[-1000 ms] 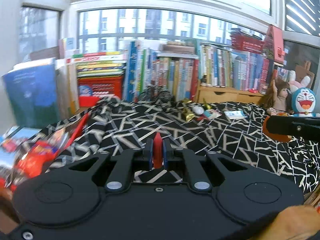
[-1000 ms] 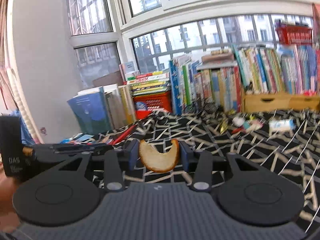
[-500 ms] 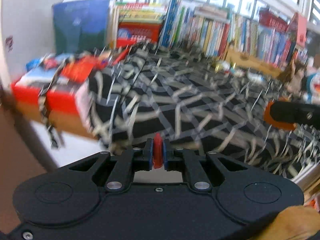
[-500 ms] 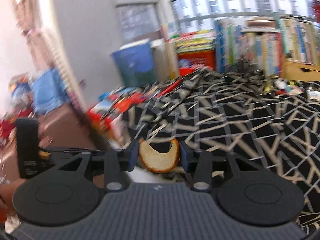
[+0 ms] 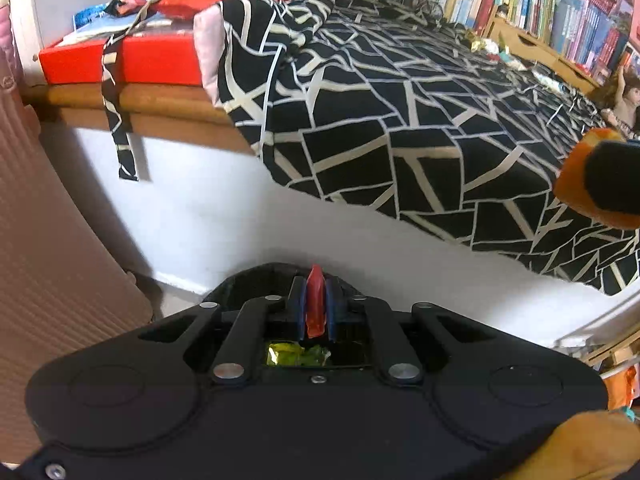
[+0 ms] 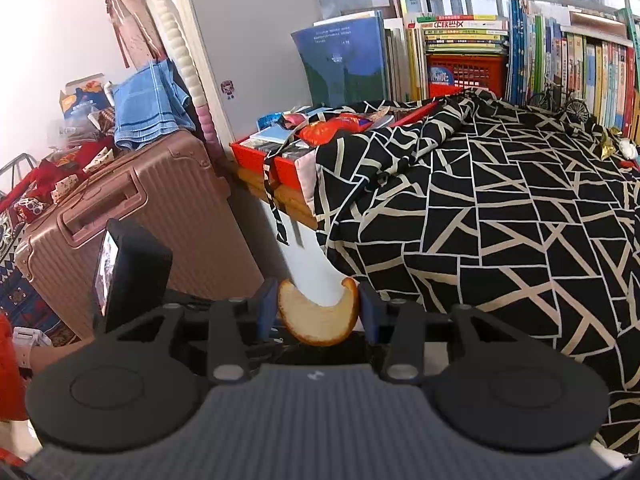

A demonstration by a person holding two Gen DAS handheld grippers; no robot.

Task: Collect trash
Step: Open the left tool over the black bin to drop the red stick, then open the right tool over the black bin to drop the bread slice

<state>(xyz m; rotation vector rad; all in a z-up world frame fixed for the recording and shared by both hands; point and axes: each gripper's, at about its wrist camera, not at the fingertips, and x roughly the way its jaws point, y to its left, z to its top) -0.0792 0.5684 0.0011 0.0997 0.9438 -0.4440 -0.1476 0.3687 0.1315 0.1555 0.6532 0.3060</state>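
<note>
Two bits of trash are in my tongs right now, one in each. My left gripper (image 5: pixel 315 307) is pinched nearly flat on a thin red scrap (image 5: pixel 315 306), which stands upright between the blue pads and pokes out above and below them. It points down over the near edge of the bed, toward the white side panel (image 5: pixel 224 216) and a dark rounded rim just past the fingertips (I cannot tell what that rim belongs to). Through the gap in the gripper's frame I see something crinkled, yellow and green (image 5: pixel 298 355), lying below.

My right gripper (image 6: pixel 318 312) is about half open, its pads pressed against the two tips of a curved piece of orange peel (image 6: pixel 318 320), pale side facing up. In the left wrist view that same peel shows as an orange lump at the right edge, above the black-and-cream patterned bedspread (image 6: pixel 500 216).

The bedspread drapes over the bed's corner, beside a red box (image 6: pixel 264 160) with snack packets on top. A rose-pink suitcase (image 6: pixel 136 216) stands left of the bed, with a blue checked cloth (image 6: pixel 150 106) draped above it. Books (image 6: pixel 464 36) line the window sill behind. More small wrappers (image 6: pixel 612 144) lie on the bedspread's far side, near the books.
</note>
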